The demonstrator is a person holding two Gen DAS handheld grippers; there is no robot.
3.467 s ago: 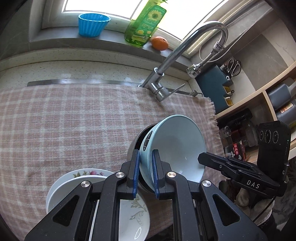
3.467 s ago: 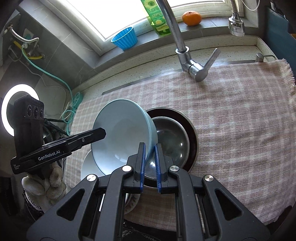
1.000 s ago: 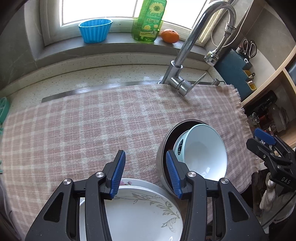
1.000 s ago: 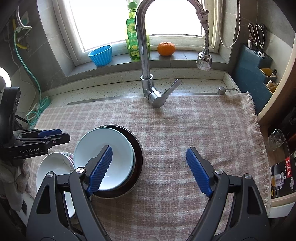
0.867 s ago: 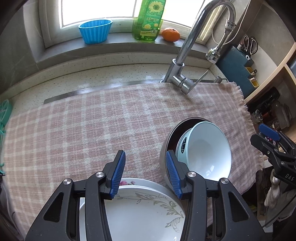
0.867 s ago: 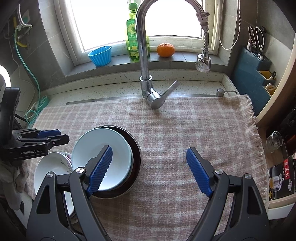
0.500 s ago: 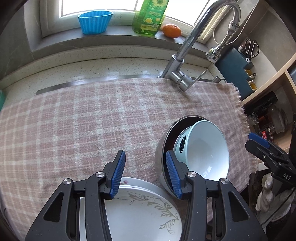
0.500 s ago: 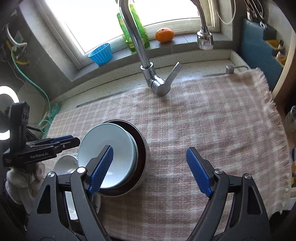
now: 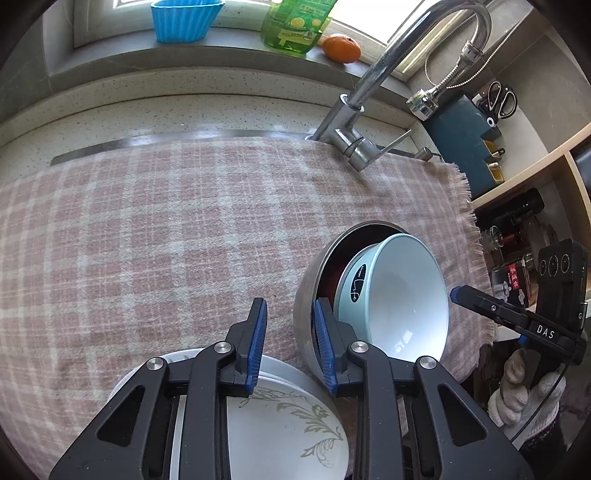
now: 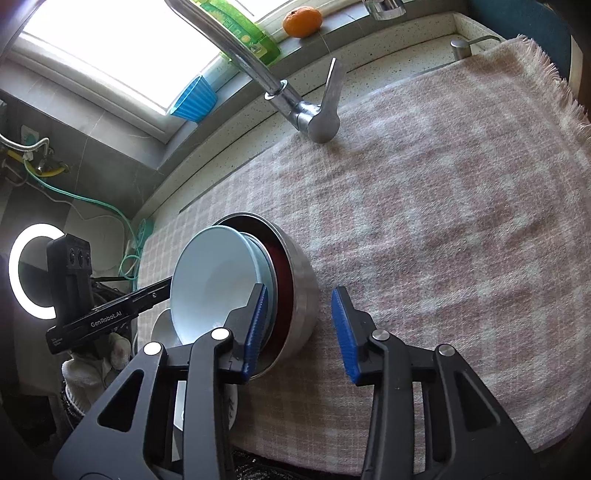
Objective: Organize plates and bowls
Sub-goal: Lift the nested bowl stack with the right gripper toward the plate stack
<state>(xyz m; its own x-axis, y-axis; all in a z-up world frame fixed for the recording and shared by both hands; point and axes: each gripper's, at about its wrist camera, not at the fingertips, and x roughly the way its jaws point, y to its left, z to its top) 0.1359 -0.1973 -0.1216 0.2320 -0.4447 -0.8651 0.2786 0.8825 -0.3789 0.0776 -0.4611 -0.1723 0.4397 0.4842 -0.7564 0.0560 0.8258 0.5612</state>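
Now, bowl stack: a pale blue bowl (image 9: 399, 295) sits nested in a steel bowl (image 9: 306, 306) with a dark red lining — the blue one rides high and tilted, its rim well above the steel rim, a small black label on its outer wall.
Where it sits: on the pink checked cloth (image 9: 166, 229) covering the counter, close to the near edge, just beside the plates.
Plates: a white plate with a grey leaf print (image 9: 288, 424) lies on top of at least one more white dish, right under the left gripper; in the right wrist view only a sliver of white shows behind the stack.
Left gripper (image 9: 290, 341): jaws apart, nothing between them, the right finger just beside the steel wall — touching or not, I cannot tell.
Right gripper (image 10: 299, 328): jaws wide apart and empty — the left finger overlaps the blue rim, the steel wall shows in the gap between the fingers.
Risk one: the blue bowl looks loosely seated; a nudge from either finger could rock it out of the steel bowl.
Risk two: glazed ceramic and polished steel both look slick, so a pinch on a rim may slide.
Risk three: the stack is near the cloth's edge — a drag on the cloth could carry it off.
Beyond: the faucet (image 9: 369, 96) stands behind, with an orange (image 9: 341, 48), a green bottle (image 9: 295, 22) and a blue cup (image 9: 183, 18) on the sill.
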